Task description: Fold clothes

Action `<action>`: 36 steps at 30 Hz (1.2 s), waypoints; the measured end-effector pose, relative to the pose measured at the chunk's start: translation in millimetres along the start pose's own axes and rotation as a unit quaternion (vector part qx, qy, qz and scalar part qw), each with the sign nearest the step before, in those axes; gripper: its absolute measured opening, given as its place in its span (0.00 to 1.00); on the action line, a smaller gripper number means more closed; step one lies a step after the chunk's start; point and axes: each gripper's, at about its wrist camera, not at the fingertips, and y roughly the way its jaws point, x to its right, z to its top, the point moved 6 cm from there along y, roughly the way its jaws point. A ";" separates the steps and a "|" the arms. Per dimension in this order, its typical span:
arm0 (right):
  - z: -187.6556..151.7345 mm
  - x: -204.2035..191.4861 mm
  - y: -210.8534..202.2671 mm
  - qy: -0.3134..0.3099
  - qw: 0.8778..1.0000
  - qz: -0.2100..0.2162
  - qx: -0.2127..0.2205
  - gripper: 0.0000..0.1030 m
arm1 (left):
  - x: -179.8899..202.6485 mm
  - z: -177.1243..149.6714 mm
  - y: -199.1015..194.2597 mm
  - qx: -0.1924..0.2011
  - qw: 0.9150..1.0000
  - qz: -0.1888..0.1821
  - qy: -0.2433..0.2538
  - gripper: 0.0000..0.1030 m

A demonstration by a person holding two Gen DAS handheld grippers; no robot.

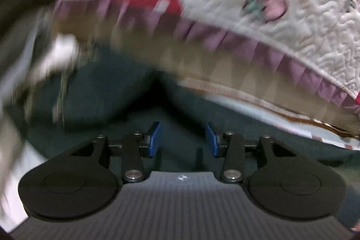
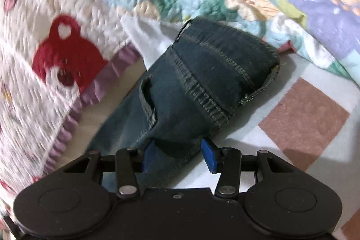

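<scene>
Denim jeans (image 2: 202, 73) are lying bunched at the frame's centre on the bed sheet (image 2: 303, 118). The right hand-held gripper (image 2: 177, 155) is straddling their lower edge, pads spread — the left hand-held gripper (image 1: 183, 140) is gaping too. Grasp a single hem layer — I judge.

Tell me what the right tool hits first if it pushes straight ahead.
The dark jeans. The right tool is open with denim already between its blue pads, so it would meet the folded jeans almost at once.

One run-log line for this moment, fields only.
task: fold clothes | left gripper: open, empty, over dark jeans | right gripper: open, fingers astride jeans edge, no grip | white bear quilt beside
</scene>
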 end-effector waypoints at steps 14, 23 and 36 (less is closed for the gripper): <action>-4.1 8.4 19.7 0.077 0.996 0.028 0.020 0.66 | 11.5 -34.8 55.0 -0.098 0.984 -0.073 -0.128 0.46; 11.8 -0.5 37.8 0.014 0.998 0.008 0.061 0.54 | 42.3 -36.9 71.1 -0.087 0.986 -0.059 -0.126 0.59; 43.6 -83.4 -76.7 -0.184 0.969 -0.025 0.163 0.12 | 99.2 -54.4 -0.4 -0.079 0.996 -0.049 0.005 0.09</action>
